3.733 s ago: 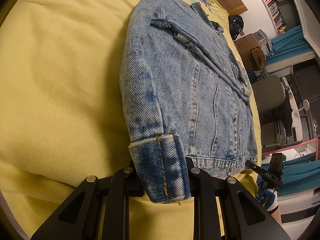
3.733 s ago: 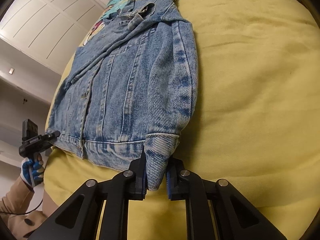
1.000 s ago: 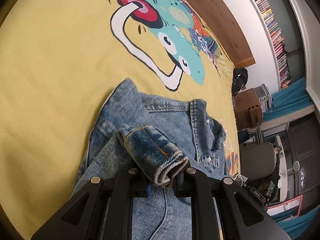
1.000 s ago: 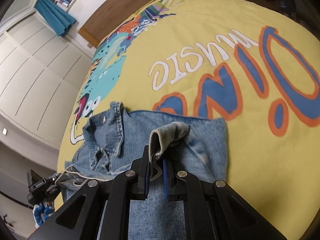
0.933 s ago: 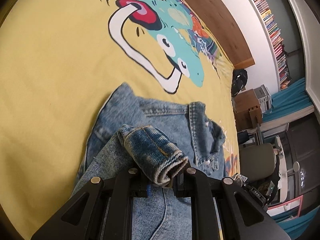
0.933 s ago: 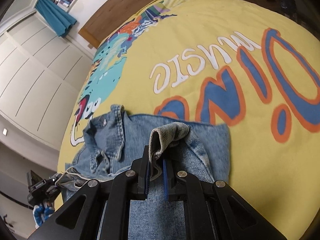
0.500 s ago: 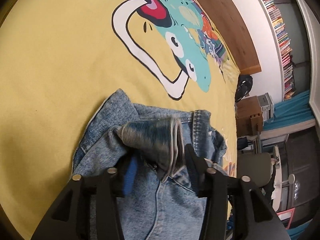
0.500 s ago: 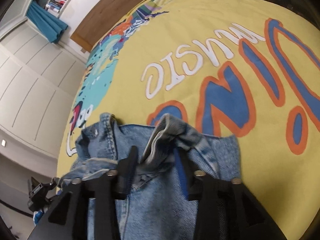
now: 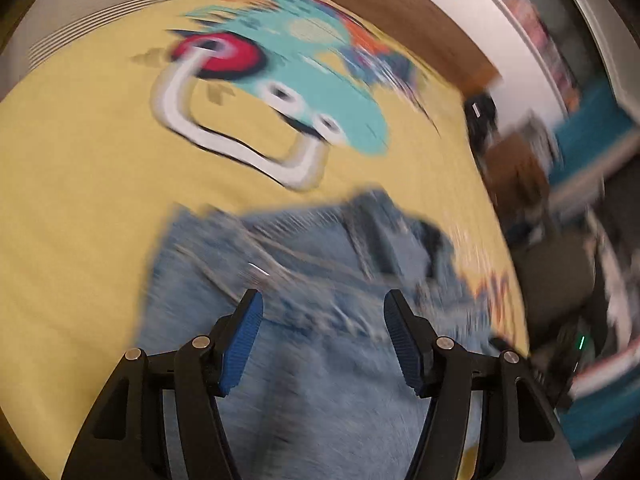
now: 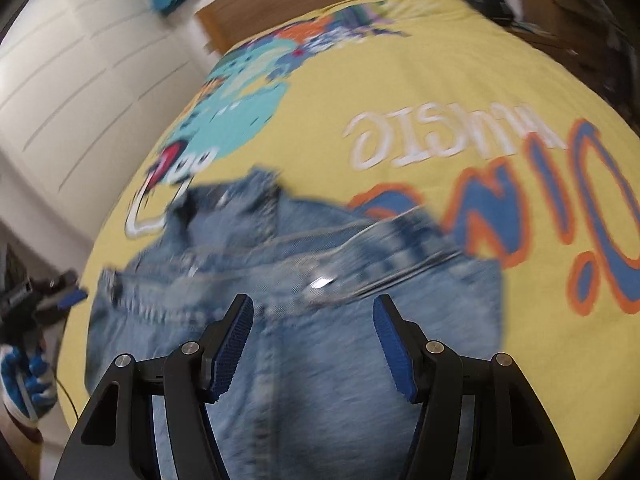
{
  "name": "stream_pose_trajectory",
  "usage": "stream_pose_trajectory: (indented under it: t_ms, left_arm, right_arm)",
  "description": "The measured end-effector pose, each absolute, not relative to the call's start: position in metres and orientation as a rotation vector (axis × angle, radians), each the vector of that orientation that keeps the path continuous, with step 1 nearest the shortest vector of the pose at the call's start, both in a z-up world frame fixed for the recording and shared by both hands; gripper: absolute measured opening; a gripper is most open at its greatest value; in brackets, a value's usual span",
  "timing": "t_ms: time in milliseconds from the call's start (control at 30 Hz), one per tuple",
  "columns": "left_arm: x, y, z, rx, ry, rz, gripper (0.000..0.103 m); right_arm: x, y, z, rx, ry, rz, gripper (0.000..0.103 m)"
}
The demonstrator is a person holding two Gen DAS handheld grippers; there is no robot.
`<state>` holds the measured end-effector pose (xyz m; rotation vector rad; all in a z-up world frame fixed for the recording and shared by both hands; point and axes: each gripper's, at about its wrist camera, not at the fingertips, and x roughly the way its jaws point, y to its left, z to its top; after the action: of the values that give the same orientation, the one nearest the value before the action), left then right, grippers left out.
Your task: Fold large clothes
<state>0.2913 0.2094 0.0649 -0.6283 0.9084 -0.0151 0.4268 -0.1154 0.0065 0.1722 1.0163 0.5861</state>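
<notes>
Left wrist view, smeared by motion blur: to the left of the left tongs is plain yellow bedspread. The left tongs stand wide apart with nothing between their blue pads. Under and just ahead of them lies the denim jacket, flat on the bed, its pale blue cloth filling the gap between the fingers and running back beneath them. A seam with a small bright snap sits just ahead of the left finger, and the collar lies ahead and a little right. Beyond the jacket is a printed cartoon dinosaur in teal, red and white. Far right, past the bed's edge, are blurred furniture and teal fabric.

Right wrist view, also blurred: far left of the right tongs, at the bed's edge, a gloved hand holds the other tool. The jacket spreads from there across the frame, lying under and ahead of the right tongs, whose fingers are spread wide with only flat denim showing in the gap. The collar is ahead and to the left; a band with a shiny snap lies just ahead between the fingertips. To the right, the bedspread carries white lettering and large blue and orange letters, partly covered by the jacket's right edge.
</notes>
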Motion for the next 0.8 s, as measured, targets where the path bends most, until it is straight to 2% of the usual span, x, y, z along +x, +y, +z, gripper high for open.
stream_pose_trajectory:
  t_ms: [167,300,533,633,700,800]
  left_arm:
    - [0.3,0.131,0.044,-0.393,0.999,-0.062,0.057]
    - [0.309,0.11,0.02,-0.23,1.035,-0.01,0.057]
    - [0.321,0.136,-0.006,-0.234,1.033,0.081,0.057]
    - [0.327,0.148,-0.005,-0.202,1.022,0.184,0.061]
    - [0.33,0.164,-0.006,-0.302,1.025,0.175,0.061]
    - [0.328,0.164,0.003,-0.296,1.018,0.185,0.061]
  right_arm:
    - [0.406,-0.063,0.005,0.053,1.028,0.676,0.064]
    - [0.401,-0.024,-0.002,-0.07,1.041,0.709,0.064]
    - [0.415,0.005,-0.022,-0.183,1.05,0.65,0.065]
    - [0.426,0.012,-0.026,-0.177,1.05,0.631,0.07]
    - [0.433,0.011,-0.029,-0.158,1.049,0.618,0.077]
    - [0.441,0.008,-0.026,-0.109,1.045,0.587,0.08]
